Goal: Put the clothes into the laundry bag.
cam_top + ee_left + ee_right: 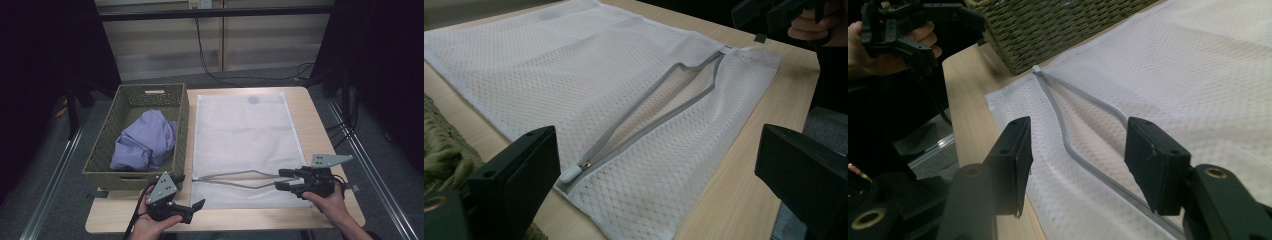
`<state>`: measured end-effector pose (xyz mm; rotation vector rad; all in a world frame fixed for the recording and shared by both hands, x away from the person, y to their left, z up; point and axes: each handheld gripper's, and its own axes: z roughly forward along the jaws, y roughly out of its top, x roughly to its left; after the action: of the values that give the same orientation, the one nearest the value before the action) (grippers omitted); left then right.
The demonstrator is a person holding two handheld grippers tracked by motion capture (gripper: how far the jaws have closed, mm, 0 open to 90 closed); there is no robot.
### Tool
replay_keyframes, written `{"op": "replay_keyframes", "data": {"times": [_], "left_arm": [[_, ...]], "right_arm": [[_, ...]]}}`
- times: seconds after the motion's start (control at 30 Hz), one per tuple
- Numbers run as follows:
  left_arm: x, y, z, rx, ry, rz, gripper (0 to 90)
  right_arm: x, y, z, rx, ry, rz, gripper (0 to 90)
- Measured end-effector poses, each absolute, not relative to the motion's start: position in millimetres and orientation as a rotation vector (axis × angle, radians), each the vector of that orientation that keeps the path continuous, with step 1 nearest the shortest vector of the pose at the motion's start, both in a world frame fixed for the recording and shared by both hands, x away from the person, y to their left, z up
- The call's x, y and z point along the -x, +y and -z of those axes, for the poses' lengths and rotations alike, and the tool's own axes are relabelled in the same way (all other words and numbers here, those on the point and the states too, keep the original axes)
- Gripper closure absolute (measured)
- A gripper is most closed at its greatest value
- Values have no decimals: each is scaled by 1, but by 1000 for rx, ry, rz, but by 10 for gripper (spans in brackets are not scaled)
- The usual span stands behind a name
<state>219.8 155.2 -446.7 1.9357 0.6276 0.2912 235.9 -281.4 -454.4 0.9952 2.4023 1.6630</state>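
I've got the white mesh laundry bag [240,140] lying flat in the table's middle, zip end toward me at 6 o'clock, bc that puts the opening within reach of both tools. The grey zipper [235,178] is already undone and gapes a bit, its pull [572,172] parked at the bag's 9 o'clock end, just beside the wicker basket [102,150]. Left gripper [192,206] hovers over bare wood at abt 7 o'clock, jaws spread, holding nothing; it points at the pull end, prob to lift the lower lip of the opening. Right gripper [281,179] sits at the 3 o'clock end of the zip, jaws also spread, straddling the zip tape without pinching it as far as I can tell. The lilac garment [145,142] is bunched in the basket at 9 o'clock, right next to the bag, so it's a short carry once the mouth is held open. Nothing gripped yet, I'd say.
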Motion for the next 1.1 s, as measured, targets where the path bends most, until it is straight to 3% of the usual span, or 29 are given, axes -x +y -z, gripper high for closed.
{"op": "replay_keyframes", "data": {"times": [0.43,1.1], "left_arm": [[-222,157,446,-1924,641,-291,33],[-226,156,449,-1948,610,-291,28]], "right_arm": [[-262,-251,468,-975,2540,-1580,468],[-311,-221,467,-957,2627,-1440,572]]}}
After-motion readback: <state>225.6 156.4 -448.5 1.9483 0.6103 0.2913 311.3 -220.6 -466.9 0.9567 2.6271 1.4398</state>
